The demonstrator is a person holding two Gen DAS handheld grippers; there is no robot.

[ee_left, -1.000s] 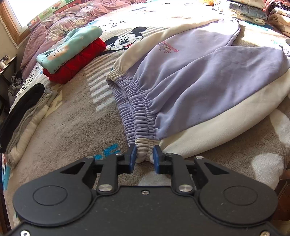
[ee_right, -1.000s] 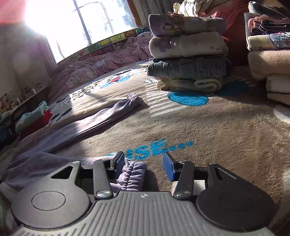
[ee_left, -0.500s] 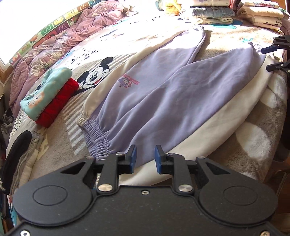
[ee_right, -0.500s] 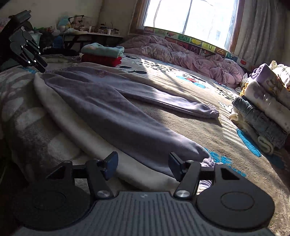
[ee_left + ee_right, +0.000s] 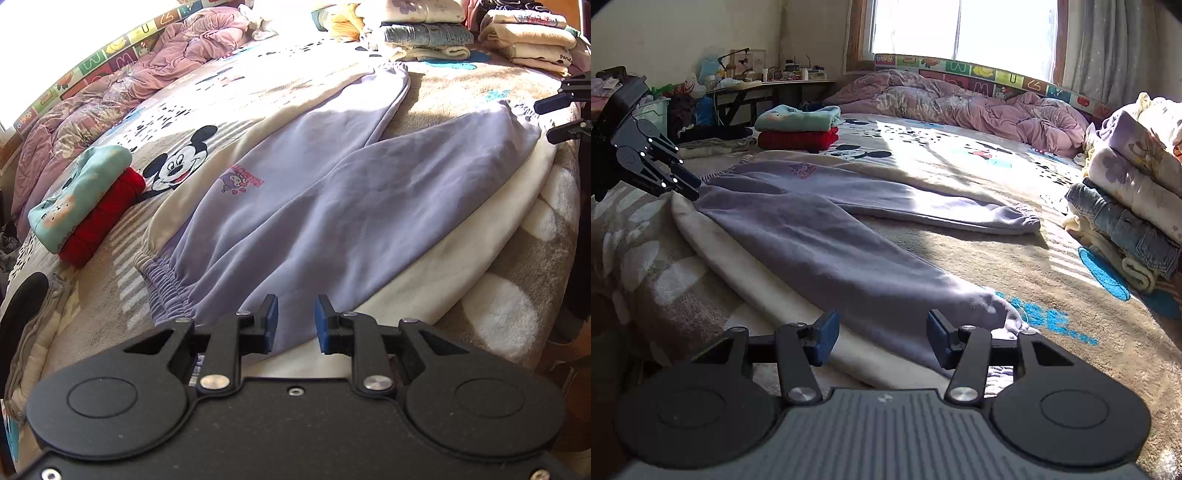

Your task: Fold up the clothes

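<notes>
A pair of lavender sweatpants (image 5: 343, 206) with cream side panels lies flat on the bed, legs spread in a V. It also shows in the right wrist view (image 5: 827, 240). My left gripper (image 5: 293, 319) is open and empty, raised over the waistband end (image 5: 166, 284). My right gripper (image 5: 881, 336) is open and empty, raised over the near leg's cuff (image 5: 1008, 314). The right gripper also shows at the right edge of the left wrist view (image 5: 561, 118), and the left gripper shows in the right wrist view (image 5: 683, 184) by the waistband.
A teal and red folded stack (image 5: 85, 203) lies left of the pants. Folded clothes stacks (image 5: 1137, 206) stand at the far end of the bed. A pink duvet (image 5: 960, 103) is bunched under the window. A dark garment (image 5: 22, 306) lies at the left bed edge.
Both grippers have let go of the pants and lifted back. The left gripper released the waistband and the right gripper released the cuff; the pants now lie spread flat.
</notes>
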